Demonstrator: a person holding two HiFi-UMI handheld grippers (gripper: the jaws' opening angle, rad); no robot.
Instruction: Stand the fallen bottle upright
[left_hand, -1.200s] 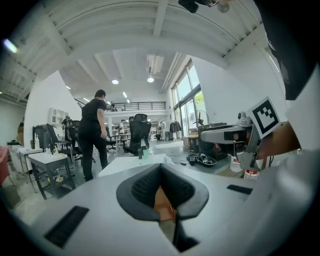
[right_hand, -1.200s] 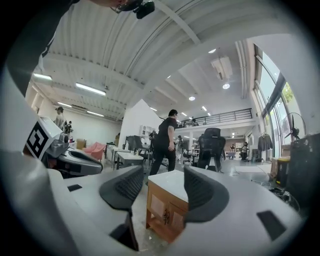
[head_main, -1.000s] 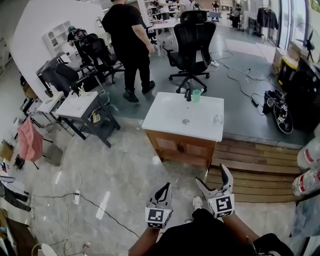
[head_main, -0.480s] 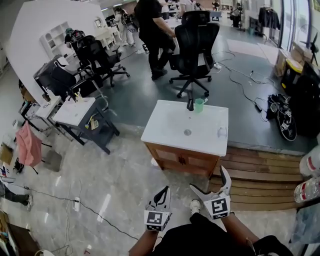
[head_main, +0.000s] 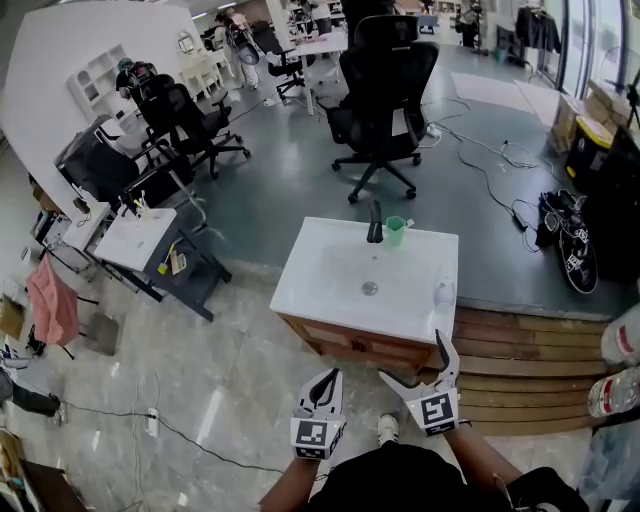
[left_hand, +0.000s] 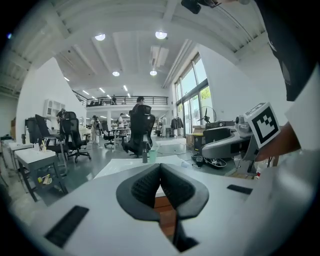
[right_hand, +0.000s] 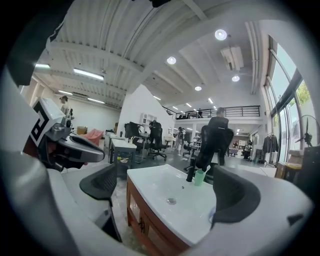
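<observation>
The whole job turns on where the fallen bottle (head_main: 443, 292) lies. It is a small clear one on its side on the white washbasin top (head_main: 330, 290), hard against the right-hand edge and towards the front corner, well to the right of the drain (head_main: 369, 288). It is also well apart from the black faucet (head_main: 374, 222) and the green cup (head_main: 395, 231), which stand together at the back of the basin. Its long axis looks to me to run front to back along that edge, though it is too small to be sure. Both grippers hang short of the basin's front edge, touching nothing. The right gripper (head_main: 414, 360) is plainly the nearer, almost in line with the bottle, which sits just ahead of its outer jaw. Its jaws are spread wide with only air and the view of the basin between them. The left gripper (head_main: 324, 385) sits off towards the basin's front left, with its jaws pressed together on nothing. I'd judge the right gripper the one to reach in, coming across the bottle's length. As for writing, I can read none. The bottle shows no label I can make out, and the cubes on the grippers carry only black-and-white square markers.
</observation>
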